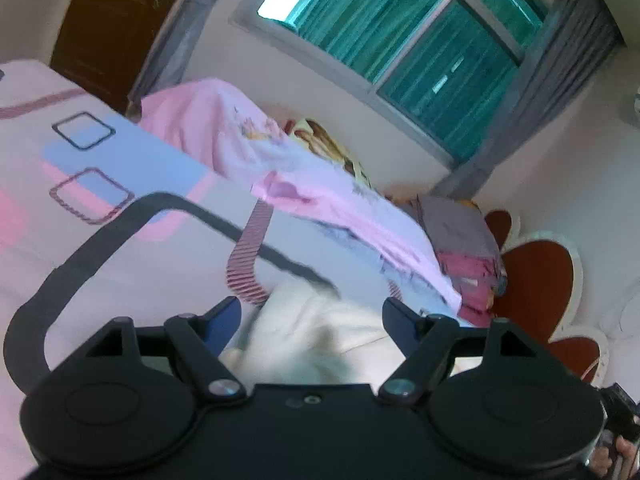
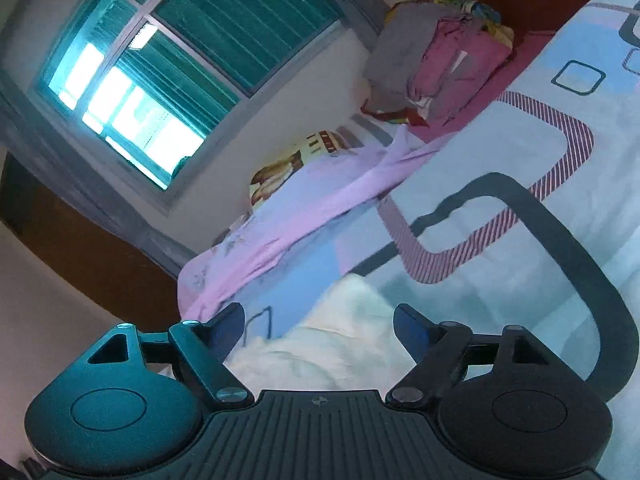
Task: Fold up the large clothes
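A cream-white garment [image 1: 320, 332] lies bunched on the patterned bedsheet [image 1: 120, 184], right in front of my left gripper [image 1: 312, 312]. The left jaws stand wide apart with the cloth between and below them, not pinched. The same cream garment [image 2: 332, 332] shows in the right wrist view, in front of my right gripper [image 2: 320, 320], whose jaws are also wide apart and hold nothing. Both views are tilted and blurred.
A pink-lilac sheet [image 1: 248, 144] and a printed pillow [image 2: 280, 168] lie along the bed's far edge by the wall. A pile of grey and magenta clothes [image 2: 436, 64] sits near the red headboard [image 1: 536, 272]. A window [image 1: 400, 40] with grey curtains is behind.
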Motion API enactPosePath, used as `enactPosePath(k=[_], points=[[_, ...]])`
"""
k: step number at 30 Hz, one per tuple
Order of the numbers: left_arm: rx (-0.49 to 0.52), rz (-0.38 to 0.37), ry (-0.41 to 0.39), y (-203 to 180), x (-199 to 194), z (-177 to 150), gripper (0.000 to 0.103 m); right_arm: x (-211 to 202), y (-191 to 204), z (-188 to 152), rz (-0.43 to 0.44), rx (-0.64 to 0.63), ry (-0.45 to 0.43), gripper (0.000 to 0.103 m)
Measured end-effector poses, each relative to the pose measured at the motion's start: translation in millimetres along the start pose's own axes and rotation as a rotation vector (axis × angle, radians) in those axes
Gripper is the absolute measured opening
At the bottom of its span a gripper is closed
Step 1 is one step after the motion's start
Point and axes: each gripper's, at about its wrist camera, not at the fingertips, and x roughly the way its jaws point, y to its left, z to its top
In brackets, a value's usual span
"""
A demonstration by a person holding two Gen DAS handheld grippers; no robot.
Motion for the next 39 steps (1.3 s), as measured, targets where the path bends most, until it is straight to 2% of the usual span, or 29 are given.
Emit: enactPosePath(k=[5,8,9,10,11,12,13,14,19,21,23,26,27,30,33,34,35,36,37,39], points=[[0.088,-0.022,0.112,10.3,23.0,4.1,0.077,36.9,-0.6,-4.4,-0.048,-0.142,0.103,0.081],[0.115,0.0,0.175,12.5,49.6,7.2,0.074,60.5,0.3,-9.1,-0.091,-0.209,0.151,0.08],[0.112,0.004,0.206,13.8,58.0,8.2,0.074,64.8,0.6,-10.9,-0.087,-0.224,0.162,0.064],[0.101,0.009,0.233,16.0,65.1,7.2,0.071,69.1,1.5,-13.1,-0.073,-0.234,0.186,0.025],[0.087,-0.013,0.251,17.6,69.3,5.8,0.042,76.8,1.6,-15.8,-0.083,-0.239,0.212,0.015],[0.076,-0.057,0.264,18.7,72.2,4.9,0.018,78.5,4.6,-18.6,-0.097,-0.266,0.211,0.012],[0.075,-0.069,0.251,16.6,71.4,4.7,0.011,75.5,10.3,-21.6,-0.097,-0.313,0.185,0.006],[0.096,-0.074,0.216,12.8,68.1,4.8,0.005,70.2,15.5,-23.2,-0.097,-0.343,0.152,0.006],[0.112,-0.193,-0.024,6.6,37.7,9.6,0.004,38.0,35.0,-14.6,-0.033,-0.4,-0.061,0.004],[0.128,-0.171,-0.051,3.2,39.1,10.8,0.004,45.1,37.8,-14.5,-0.063,-0.416,-0.069,0.004],[0.142,-0.116,-0.006,2.7,55.0,8.4,0.004,66.3,32.3,-20.7,-0.136,-0.424,-0.015,0.004],[0.154,-0.021,0.129,7.4,88.5,-3.5,0.005,108.7,14.4,-40.2,-0.265,-0.401,0.135,0.005],[0.164,-0.007,0.154,6.9,96.0,-6.5,0.005,115.9,10.2,-46.3,-0.281,-0.398,0.157,0.005],[0.152,0.013,0.176,10.5,102.6,-8.8,0.008,122.4,1.8,-50.7,-0.292,-0.357,0.15,0.005],[0.159,0.041,0.176,10.8,104.1,-6.7,0.023,119.6,4.2,-48.6,-0.302,-0.371,0.164,0.005],[0.156,0.057,0.167,11.9,101.4,-4.3,0.035,116.1,5.0,-45.6,-0.308,-0.361,0.158,0.007],[0.145,0.093,0.145,12.4,95.8,-0.6,0.056,110.1,7.3,-41.7,-0.327,-0.346,0.138,0.019],[0.14,0.137,0.113,10.6,84.6,1.3,0.064,95.8,11.5,-36.9,-0.363,-0.346,0.089,0.063],[0.149,0.153,0.072,5.8,70.6,3.8,0.065,77.5,19.7,-36.7,-0.362,-0.374,0.01,0.083],[0.188,0.108,0.01,-12.8,45.2,0.5,0.064,55.2,37.5,-41.2,-0.283,-0.412,-0.027,0.082]])
